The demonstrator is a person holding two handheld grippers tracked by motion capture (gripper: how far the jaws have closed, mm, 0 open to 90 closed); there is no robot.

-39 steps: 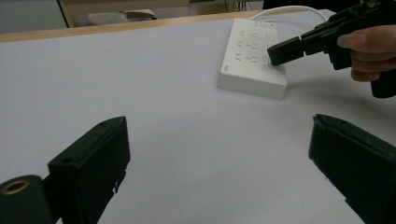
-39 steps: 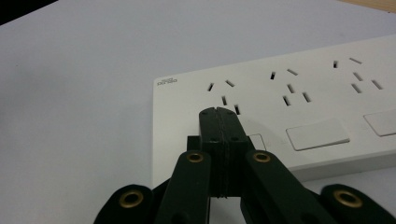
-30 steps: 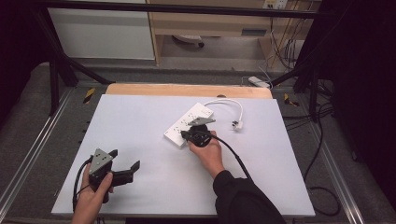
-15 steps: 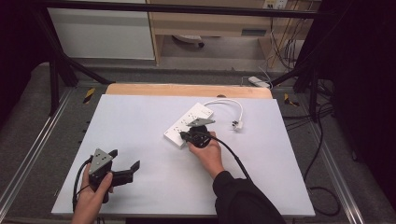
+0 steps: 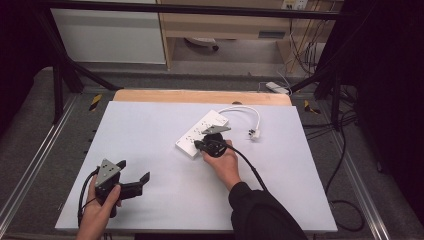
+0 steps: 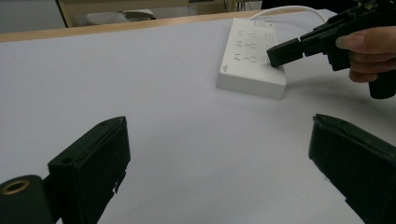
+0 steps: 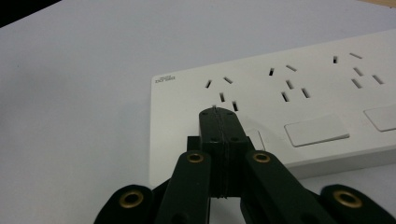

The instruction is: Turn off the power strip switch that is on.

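Directly under the right gripper (image 7: 218,112), whose jaws are pressed together empty, lies the power strip's (image 7: 299,98) near end, its length running toward the bench's far edge, while the left gripper (image 5: 131,181) gapes wide, well apart.

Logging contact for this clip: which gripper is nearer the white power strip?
Right. The right gripper, jaws shut, rests its tips on the power strip at its near end. The left gripper stands open, well apart at the table's near left.
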